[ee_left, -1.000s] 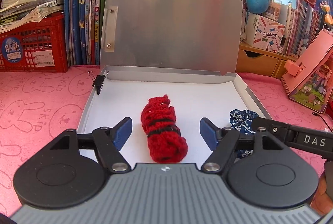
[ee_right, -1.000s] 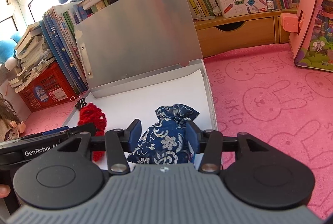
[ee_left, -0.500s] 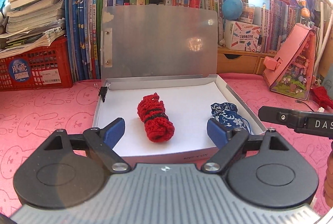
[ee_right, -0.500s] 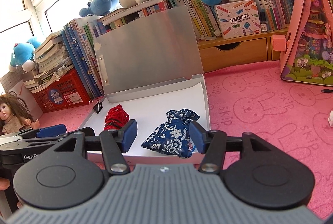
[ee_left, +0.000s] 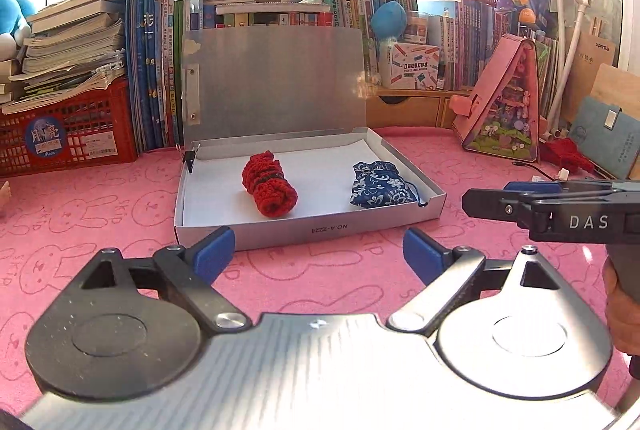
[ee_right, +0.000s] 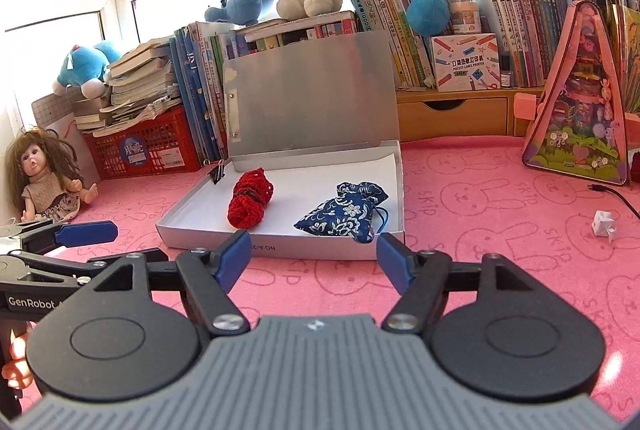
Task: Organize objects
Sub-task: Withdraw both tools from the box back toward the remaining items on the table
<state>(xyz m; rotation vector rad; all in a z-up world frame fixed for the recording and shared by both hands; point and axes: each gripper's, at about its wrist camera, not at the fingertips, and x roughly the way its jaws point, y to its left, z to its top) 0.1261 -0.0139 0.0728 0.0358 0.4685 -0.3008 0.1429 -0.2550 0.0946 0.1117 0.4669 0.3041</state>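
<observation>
1. Left gripper (ee_left: 318, 256) low centre of frame, jaws wide apart, holding nothing; right gripper (ee_right: 313, 256) likewise spread and empty
2. Red crocheted roll (ee_left: 270, 186) lying mid-frame inside open grey box (ee_left: 308, 228), left of blue floral pouch (ee_left: 380, 186); well apart, neither touched
3. Roll likely light, soft, squashy: pinch across banded middle
4. Pouch likely limp, slightly slick fabric: grab at gathered neck
5. Lid upright behind, box on pink mat (ee_left: 80, 214)
</observation>
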